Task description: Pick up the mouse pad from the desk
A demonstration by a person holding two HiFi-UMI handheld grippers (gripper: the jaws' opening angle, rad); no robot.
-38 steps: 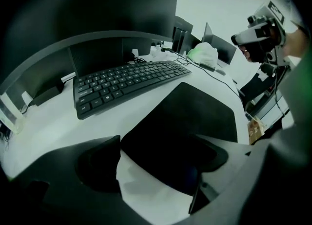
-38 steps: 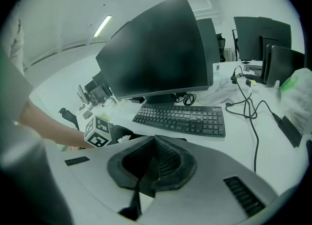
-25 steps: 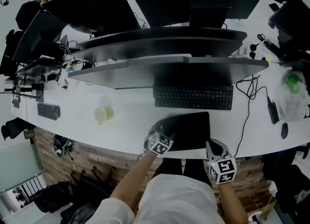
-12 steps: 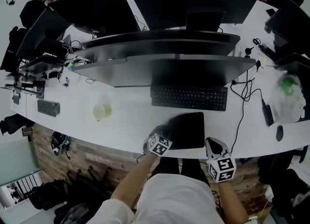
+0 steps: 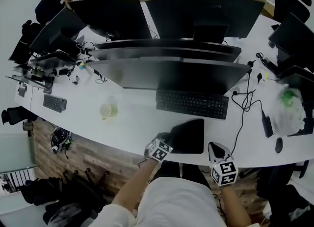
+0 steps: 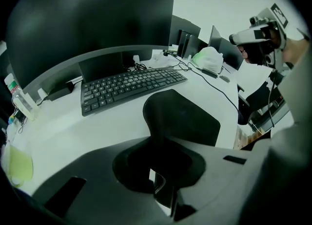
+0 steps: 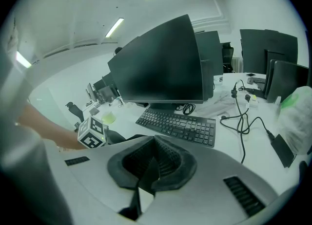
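The black mouse pad (image 5: 190, 135) lies on the white desk (image 5: 132, 132), in front of the keyboard. My left gripper (image 5: 167, 140) is at the pad's near left corner. In the left gripper view the pad (image 6: 187, 117) runs straight into the left gripper (image 6: 158, 168); its jaws are closing, with the pad's corner pinched between them and curling up off the desk. My right gripper (image 5: 216, 149) hovers just past the pad's right edge, off the desk's front rim. In the right gripper view the right gripper (image 7: 147, 170) has its ribbed pads together, with nothing between them.
A black keyboard (image 5: 192, 104) sits behind the pad, with several large monitors (image 5: 171, 71) beyond it. A pale green cup (image 5: 108, 110) stands to the left. Cables (image 5: 244, 104), a plastic bag (image 5: 289, 107) and a dark mouse (image 5: 278, 145) lie to the right.
My left gripper's jaws have closed on the pad's near left corner, and that side of the pad has drawn in and lifted. Both grippers have risen a little.
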